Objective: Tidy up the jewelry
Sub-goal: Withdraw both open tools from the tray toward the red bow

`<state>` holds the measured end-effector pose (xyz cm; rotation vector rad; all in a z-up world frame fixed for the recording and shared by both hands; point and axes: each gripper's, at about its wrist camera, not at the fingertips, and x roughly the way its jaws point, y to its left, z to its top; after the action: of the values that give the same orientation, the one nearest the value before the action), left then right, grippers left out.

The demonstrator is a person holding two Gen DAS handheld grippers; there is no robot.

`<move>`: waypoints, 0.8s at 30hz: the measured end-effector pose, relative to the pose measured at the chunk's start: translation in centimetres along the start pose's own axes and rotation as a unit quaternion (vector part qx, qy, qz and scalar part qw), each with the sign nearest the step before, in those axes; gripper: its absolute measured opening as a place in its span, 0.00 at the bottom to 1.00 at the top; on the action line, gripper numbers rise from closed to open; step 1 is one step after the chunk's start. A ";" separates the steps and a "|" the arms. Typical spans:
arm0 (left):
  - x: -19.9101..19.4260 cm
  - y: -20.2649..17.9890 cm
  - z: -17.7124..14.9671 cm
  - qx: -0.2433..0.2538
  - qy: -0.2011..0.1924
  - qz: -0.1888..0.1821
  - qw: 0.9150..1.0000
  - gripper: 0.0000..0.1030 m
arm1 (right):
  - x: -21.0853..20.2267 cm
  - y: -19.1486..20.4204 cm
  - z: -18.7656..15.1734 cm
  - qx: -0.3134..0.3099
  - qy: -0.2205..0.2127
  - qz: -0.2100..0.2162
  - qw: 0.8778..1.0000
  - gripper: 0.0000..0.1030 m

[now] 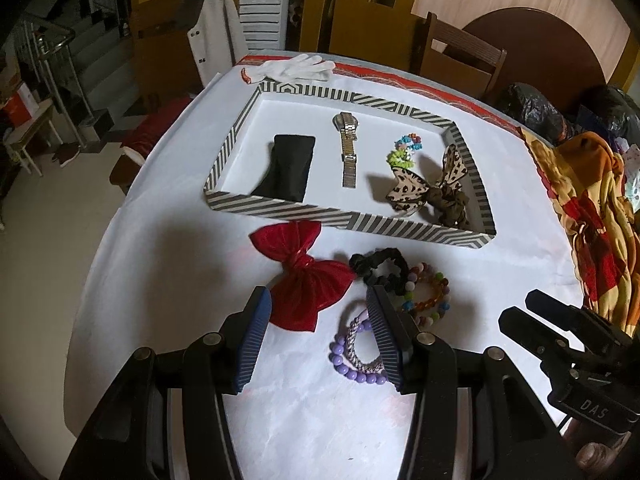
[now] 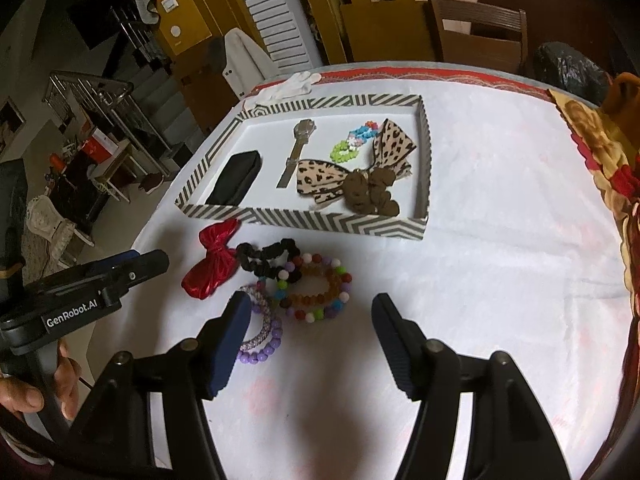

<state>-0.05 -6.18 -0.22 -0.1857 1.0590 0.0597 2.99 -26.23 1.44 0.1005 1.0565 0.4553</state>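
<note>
Left wrist view shows our left gripper (image 1: 318, 330) wide and empty above the red bow (image 1: 306, 278) lying before the striped tray (image 1: 320, 216), so next we likely lower and close.

— Is there any writing you can read here?

— Two bits, both on the handheld tools. In the right wrist view, the left gripper (image 2: 154, 258) comes in from the left edge, and its black body carries "GenRobot.AI" in white letters, running slightly uphill.

— And from the other camera?

— In the left wrist view, the right gripper (image 1: 516, 310) shows at the lower right, and a black block on its body reads "DAS" in pale raised letters, tilted.

— Anything else?

— Nothing else is legible to me.
</note>
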 end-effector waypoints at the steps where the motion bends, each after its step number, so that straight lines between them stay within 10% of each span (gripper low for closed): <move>1: 0.0 0.1 -0.2 0.001 0.001 0.002 1.000 0.61 | 0.0 0.1 -0.1 -0.001 0.002 0.000 1.000 0.64; 24: 3.2 7.4 -2.5 -0.082 0.070 -0.045 0.993 0.61 | 4.3 -0.6 -1.5 0.010 0.047 -0.003 0.999 0.64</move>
<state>-1.67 0.53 -5.11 -0.3911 1.1842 0.0521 3.64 -25.17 -3.00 0.0950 1.1537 0.4484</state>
